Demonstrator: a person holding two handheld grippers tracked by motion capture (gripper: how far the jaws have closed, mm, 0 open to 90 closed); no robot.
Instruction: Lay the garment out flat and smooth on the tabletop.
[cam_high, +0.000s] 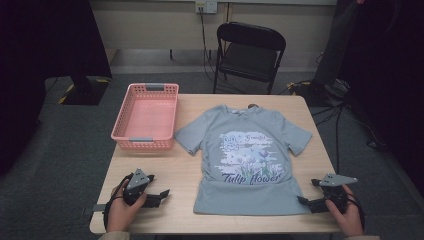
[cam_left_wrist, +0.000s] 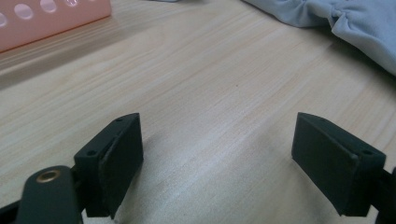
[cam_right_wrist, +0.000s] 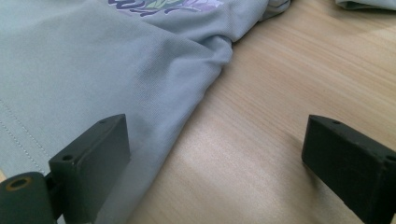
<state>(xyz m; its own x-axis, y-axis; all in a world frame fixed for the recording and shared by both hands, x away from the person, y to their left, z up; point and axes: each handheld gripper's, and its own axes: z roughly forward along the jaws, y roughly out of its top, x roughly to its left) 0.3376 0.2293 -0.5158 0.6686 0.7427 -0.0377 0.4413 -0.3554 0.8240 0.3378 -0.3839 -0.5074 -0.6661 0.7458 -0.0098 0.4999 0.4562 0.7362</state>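
T-shirt (cam_high: 248, 157) spread flat between both grippers. Right gripper (cam_right_wrist: 215, 163) wide apart at its hem edge. Left gripper (cam_left_wrist: 217, 161) also apart, over bare table (cam_left_wrist: 201, 93)

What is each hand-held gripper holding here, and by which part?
Nothing is held. The left hand-held gripper is open over bare table; the right hand-held gripper is open at the T-shirt hem's edge, not clamping it.
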